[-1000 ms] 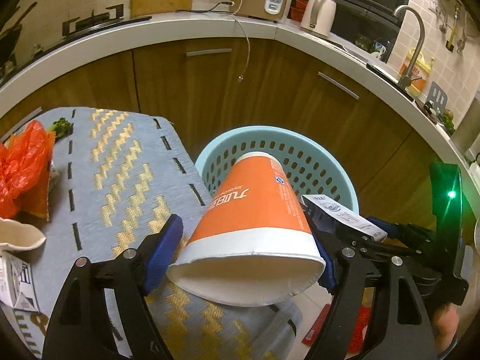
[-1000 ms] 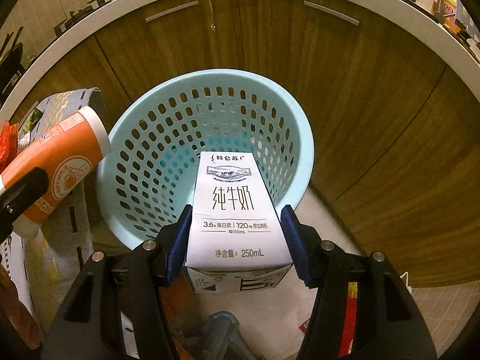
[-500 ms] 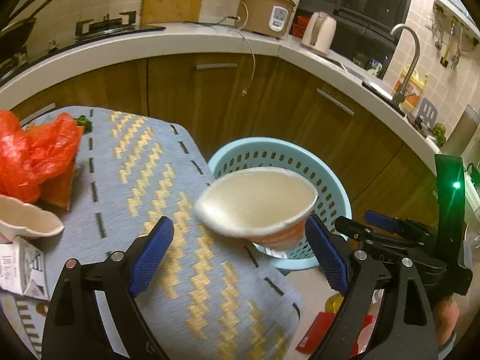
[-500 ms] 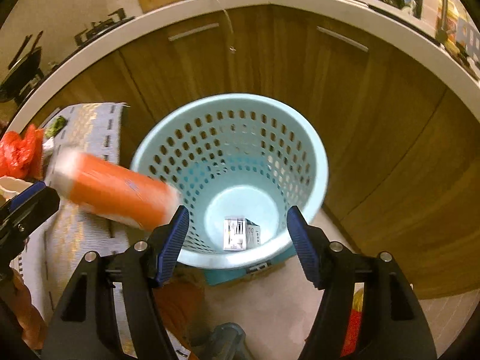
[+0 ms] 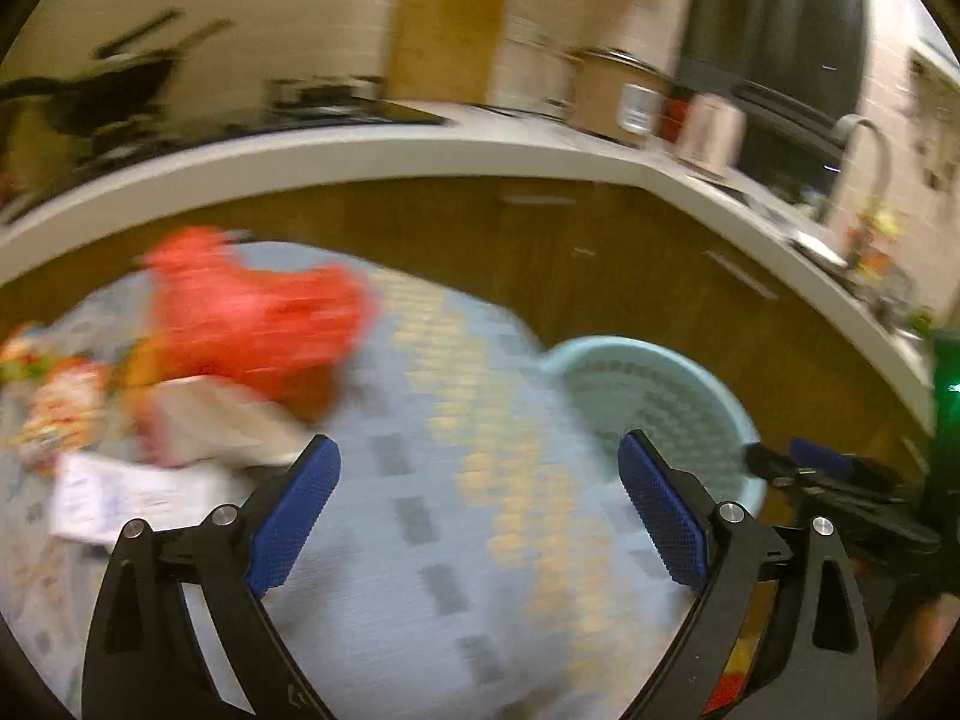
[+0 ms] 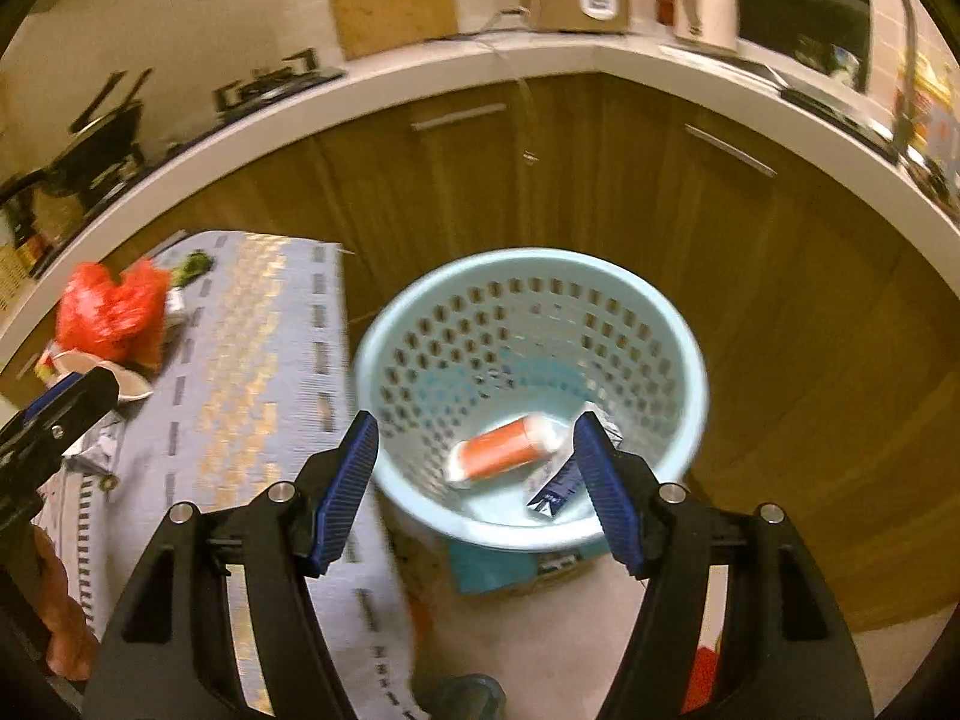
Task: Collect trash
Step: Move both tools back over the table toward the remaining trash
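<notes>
**Both grippers empty, cup and carton in the basket**

The left gripper hung with its jaws spread wide and nothing between them, over a grey and gold cloth. The left view was blurred. On the cloth to its left lay an orange bag, a pale bowl and flat white packaging. The right gripper was likewise released and empty, above a pale blue basket standing on the floor beside the cloth's edge, in front of brown cabinets. An orange cup lay on its side at the basket's bottom, with a carton just beside it.

A second earlier the left gripper had clasped the cup and the right had clasped the carton; half a second earlier the cup was in mid-air over the rim
</notes>
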Tool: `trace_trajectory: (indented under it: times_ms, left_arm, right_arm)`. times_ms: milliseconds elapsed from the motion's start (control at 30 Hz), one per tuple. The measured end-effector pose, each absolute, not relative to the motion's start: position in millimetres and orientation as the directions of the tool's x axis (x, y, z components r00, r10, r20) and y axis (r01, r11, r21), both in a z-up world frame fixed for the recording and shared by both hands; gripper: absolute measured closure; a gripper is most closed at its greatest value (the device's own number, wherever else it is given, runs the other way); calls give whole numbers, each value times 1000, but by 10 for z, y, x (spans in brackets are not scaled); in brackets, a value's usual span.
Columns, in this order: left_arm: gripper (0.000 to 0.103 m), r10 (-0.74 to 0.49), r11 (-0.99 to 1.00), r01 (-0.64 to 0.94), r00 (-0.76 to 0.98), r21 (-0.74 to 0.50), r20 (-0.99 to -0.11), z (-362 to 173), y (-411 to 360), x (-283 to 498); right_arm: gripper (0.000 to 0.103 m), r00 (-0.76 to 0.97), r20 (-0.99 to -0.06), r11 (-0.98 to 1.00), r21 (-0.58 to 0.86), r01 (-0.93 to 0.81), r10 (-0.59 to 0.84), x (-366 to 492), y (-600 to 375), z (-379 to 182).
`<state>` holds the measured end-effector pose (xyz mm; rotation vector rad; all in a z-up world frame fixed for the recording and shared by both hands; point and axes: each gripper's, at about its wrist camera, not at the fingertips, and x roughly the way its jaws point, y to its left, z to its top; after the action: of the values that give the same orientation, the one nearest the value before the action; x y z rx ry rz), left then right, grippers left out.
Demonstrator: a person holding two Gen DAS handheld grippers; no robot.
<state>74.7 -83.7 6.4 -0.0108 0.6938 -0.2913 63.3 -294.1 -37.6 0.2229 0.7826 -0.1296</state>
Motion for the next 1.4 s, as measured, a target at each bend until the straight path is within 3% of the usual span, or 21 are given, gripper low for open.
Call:
trace_trajectory:
  times_ms: [167,400,533,667,900,1133,1267,1400]
  left_arm:
    - [12,-12,998,49,781,43,-625,4,-350,681]
    - [12,102,993,-33,753,117,-650,-169,-88,721]
    - [13,121,988,-28,743,151,-658,-229,-44,740]
    - [25,108,991,-20,721,135,-685,-278,50,758]
    - [25,93,995,-50,718,82,-690,-188,494,451]
    - [26,191,978,-194,702,73,-686,-127,1054,218]
    - [26,110,984,-177,716,-27,-690,-58,1230,147]
    - [19,4,981,-136,716,-135,-699,-11,1221,235]
  right_arm:
    - [39,726,-685,983,165,82,54,726,-2435,-315]
    - [39,708,-699,992,124,-26,106,774,-1827,-346]
    - [39,701,-703,992,109,-60,120,784,-1645,-340]
    - [39,698,-703,991,103,-89,136,794,-1522,-326]
    - [39,691,-702,985,106,-139,173,826,-1313,-325]
    - [39,674,-705,973,105,-208,220,889,-1015,-347]
    - [39,668,-706,967,98,-237,235,907,-871,-355]
    - [39,669,-703,965,96,-246,241,926,-809,-344]
